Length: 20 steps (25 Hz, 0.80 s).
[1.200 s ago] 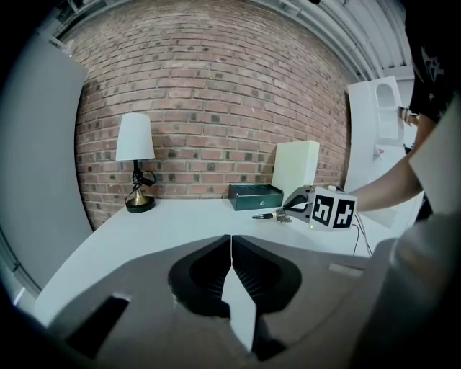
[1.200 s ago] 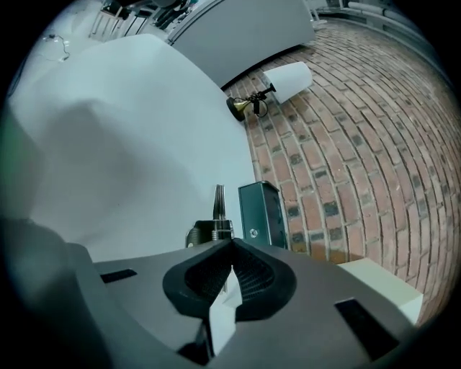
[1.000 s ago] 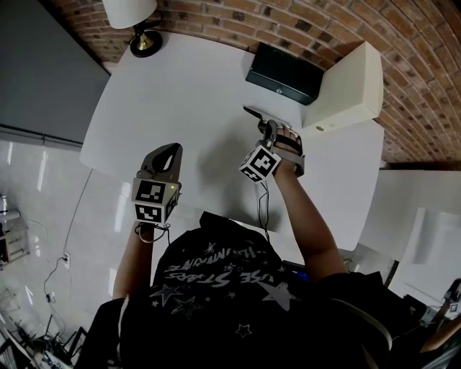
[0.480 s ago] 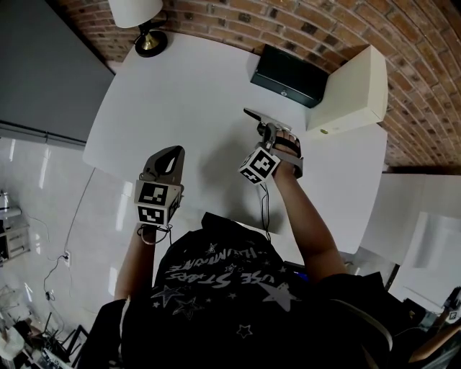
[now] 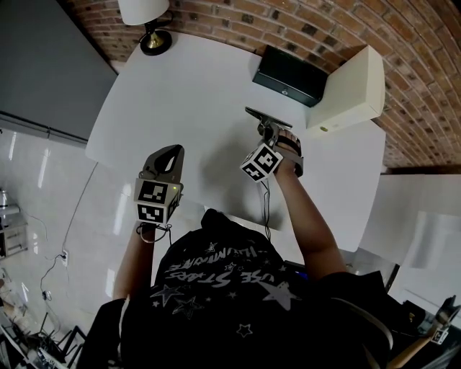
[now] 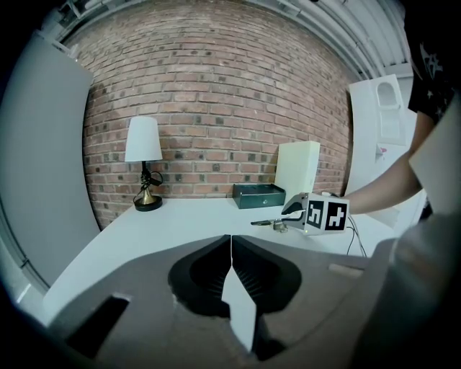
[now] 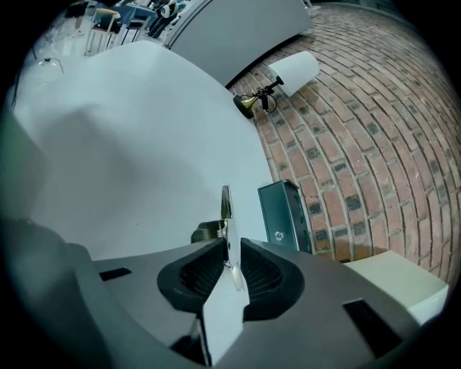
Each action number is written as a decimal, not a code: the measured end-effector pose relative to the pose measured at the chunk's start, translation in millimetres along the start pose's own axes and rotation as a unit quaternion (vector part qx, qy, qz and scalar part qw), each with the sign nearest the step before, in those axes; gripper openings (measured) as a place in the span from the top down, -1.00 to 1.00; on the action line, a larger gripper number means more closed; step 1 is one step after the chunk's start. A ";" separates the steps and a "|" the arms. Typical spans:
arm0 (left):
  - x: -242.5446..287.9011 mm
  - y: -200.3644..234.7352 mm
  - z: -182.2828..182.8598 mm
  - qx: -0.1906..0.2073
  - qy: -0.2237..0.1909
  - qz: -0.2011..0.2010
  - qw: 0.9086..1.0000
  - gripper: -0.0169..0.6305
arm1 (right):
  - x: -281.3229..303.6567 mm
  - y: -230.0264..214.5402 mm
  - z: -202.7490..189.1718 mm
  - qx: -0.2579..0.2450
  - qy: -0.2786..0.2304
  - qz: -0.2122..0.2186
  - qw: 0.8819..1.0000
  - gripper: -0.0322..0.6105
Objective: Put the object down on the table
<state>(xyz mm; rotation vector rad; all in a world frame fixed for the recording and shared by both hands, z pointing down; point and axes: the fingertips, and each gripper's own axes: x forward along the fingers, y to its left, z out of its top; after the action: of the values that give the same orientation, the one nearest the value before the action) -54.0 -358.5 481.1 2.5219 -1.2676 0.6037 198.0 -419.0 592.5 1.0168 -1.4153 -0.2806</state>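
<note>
Within right hand-held gripper (image 7: 230, 249): metal object (image 7: 225, 207)

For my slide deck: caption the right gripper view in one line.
Right gripper, jaws shut on a thin metal tool, with the white table and a dark box beyond.

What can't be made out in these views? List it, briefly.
- Metal object: what it is. It is edge-on in the right gripper view, the right gripper covers its lower part, and it is small in the head view.
- Whether it touches the table: no view shows its underside.
- Lamp: shade top cut off by the head view's edge.
- Dark box: front emblem too small.
</note>
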 end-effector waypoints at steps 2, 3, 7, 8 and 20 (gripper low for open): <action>-4.8 -0.6 -0.9 0.000 -0.003 0.001 1.000 0.89 | -5.1 -1.7 -0.1 0.002 -0.002 -0.004 1.000 0.67; -7.6 -1.0 -1.3 0.001 -0.004 0.002 1.000 0.89 | -8.5 -2.0 0.7 0.003 -0.004 -0.006 1.000 0.66; -21.9 -1.2 -1.8 0.002 -0.013 0.007 1.000 0.88 | -25.2 -3.4 7.3 0.008 -0.014 -0.017 1.000 0.65; -25.9 -0.9 -1.1 0.002 -0.017 0.009 1.000 0.88 | -29.6 -4.2 9.9 0.012 -0.018 -0.020 1.000 0.65; -89.7 0.3 2.5 0.003 -0.060 0.035 0.998 0.88 | -103.7 -23.4 44.5 0.118 -0.093 -0.054 0.987 0.89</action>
<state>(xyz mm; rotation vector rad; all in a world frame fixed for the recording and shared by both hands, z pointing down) -101.5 -296.7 436.7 2.5614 -1.4033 0.4777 146.3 -377.5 498.1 1.2917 -1.5902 -0.2979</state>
